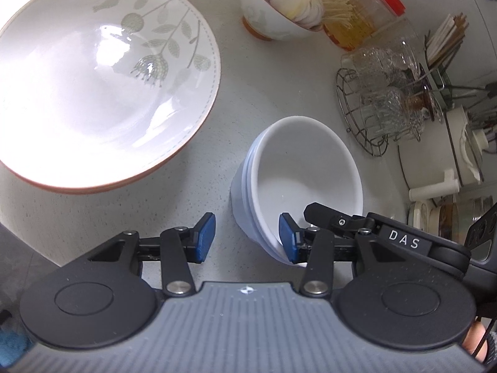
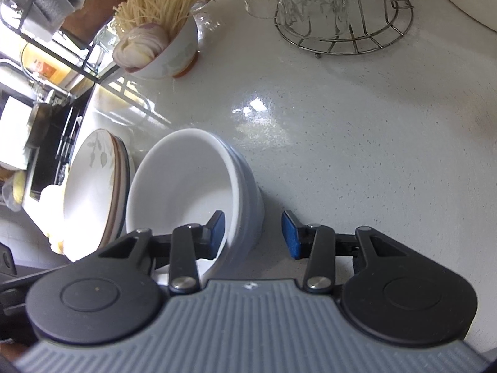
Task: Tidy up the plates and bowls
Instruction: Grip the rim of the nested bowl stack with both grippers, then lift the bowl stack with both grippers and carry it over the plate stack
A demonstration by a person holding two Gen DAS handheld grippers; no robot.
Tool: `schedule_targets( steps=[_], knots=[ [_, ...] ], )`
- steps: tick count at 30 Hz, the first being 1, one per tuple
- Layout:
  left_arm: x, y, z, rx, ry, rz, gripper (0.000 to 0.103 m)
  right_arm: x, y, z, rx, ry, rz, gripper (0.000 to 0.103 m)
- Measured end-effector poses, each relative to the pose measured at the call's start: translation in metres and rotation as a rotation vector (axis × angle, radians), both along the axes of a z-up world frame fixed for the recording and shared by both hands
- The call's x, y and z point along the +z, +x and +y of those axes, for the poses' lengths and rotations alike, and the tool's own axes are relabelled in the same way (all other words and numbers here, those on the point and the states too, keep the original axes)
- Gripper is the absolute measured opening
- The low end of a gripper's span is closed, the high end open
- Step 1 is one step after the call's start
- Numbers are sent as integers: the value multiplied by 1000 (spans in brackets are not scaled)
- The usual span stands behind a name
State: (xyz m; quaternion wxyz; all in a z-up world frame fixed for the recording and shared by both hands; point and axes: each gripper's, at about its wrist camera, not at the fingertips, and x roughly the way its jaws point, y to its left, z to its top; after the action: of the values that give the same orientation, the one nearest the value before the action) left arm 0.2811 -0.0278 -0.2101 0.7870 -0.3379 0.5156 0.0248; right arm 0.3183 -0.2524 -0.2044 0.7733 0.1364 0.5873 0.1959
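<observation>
A stack of nested bowls, white inside pale blue, stands on the speckled counter. Beside it lies a stack of large floral plates with an orange rim. My left gripper is open at the stack's near side; its right pad overlaps the rim and its left pad stands clear. In the right wrist view my right gripper straddles the wall of the bowls. One pad is inside the white bowl, the other outside with a gap, so the gripper is open. The plates lie left of the bowls.
A small bowl of sliced onion and noodles stands at the back, with a red-lidded jar next to it. A wire rack of upturned glasses and a chopstick holder stand to the right. Bare counter stretches right of the bowls.
</observation>
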Motion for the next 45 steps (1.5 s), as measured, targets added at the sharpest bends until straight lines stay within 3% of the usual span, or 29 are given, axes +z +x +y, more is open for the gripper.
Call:
schedule_targets(
  steps=[4, 16, 25, 33, 45],
  knots=[
    [0, 8, -2, -39, 13, 0, 47, 0, -2, -1, -33, 33, 8, 29],
    [-8, 18, 0, -90, -11, -3, 39, -2, -8, -16, -124, 81, 24, 24],
    [-1, 18, -1, -100, -16, -26, 38, 3, -9, -19, -101, 92, 7, 24],
    [36, 19, -4, -123, 15, -65, 39, 27, -9, -20, -69, 92, -13, 24],
    [98, 13, -13, -159, -5, -121, 39, 82, -12, -35, -86, 112, -65, 24]
  ],
)
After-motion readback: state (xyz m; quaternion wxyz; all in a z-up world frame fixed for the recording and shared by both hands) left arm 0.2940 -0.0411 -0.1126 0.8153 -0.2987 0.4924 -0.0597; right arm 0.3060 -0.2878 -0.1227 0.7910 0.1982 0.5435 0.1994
